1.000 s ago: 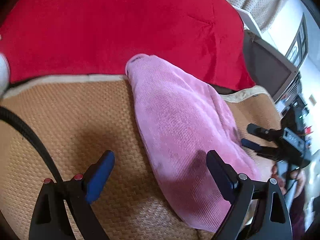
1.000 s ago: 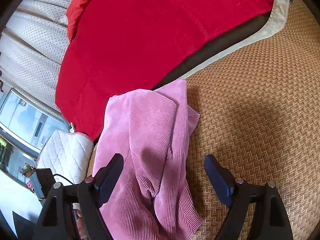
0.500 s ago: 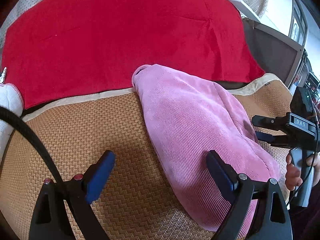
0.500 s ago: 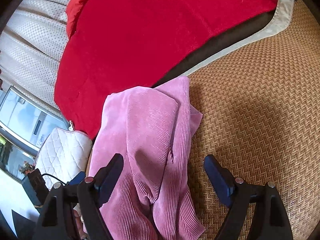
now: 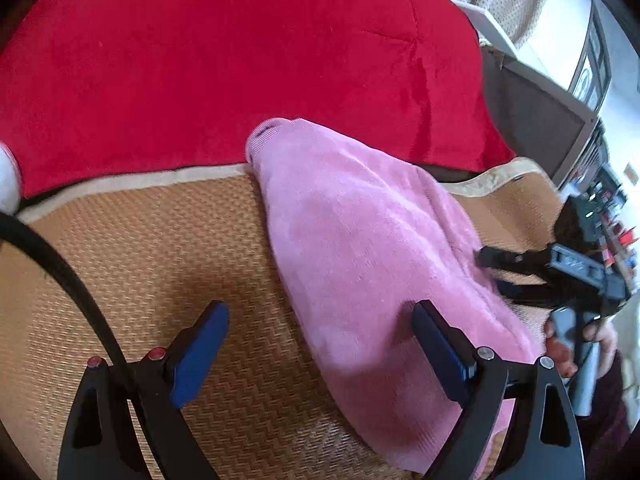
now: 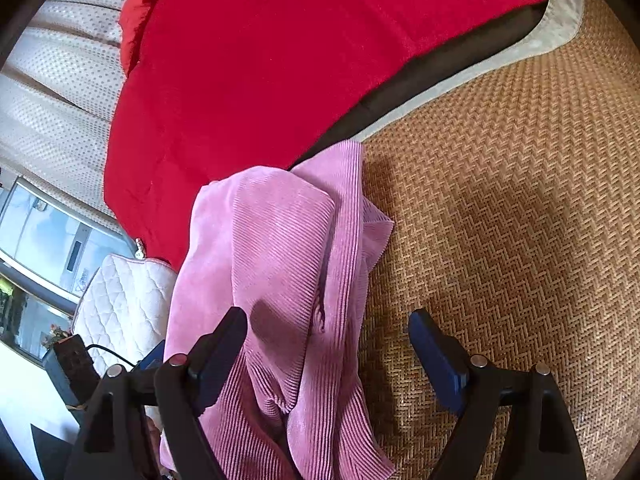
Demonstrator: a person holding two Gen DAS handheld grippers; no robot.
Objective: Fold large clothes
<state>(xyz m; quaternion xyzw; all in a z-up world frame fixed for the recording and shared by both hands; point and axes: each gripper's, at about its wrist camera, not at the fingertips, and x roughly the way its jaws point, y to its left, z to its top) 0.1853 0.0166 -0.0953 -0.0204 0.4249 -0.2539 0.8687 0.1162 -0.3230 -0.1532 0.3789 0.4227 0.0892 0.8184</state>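
Left: my left gripper [image 5: 316, 352], jaws wide apart, empty, poised over the woven mat [image 5: 132, 248] at the near edge of the garment.
Centre: pink corduroy garment [image 5: 360, 248], already folded into a long band, lying on the mat with its far end against the red blanket [image 5: 240, 60].
Right: my right gripper [image 6: 328, 356], jaws wide apart, nothing held, above the loose layered end.
Handling, as I judge it: pinch all layers together, both ends level, before folding across.
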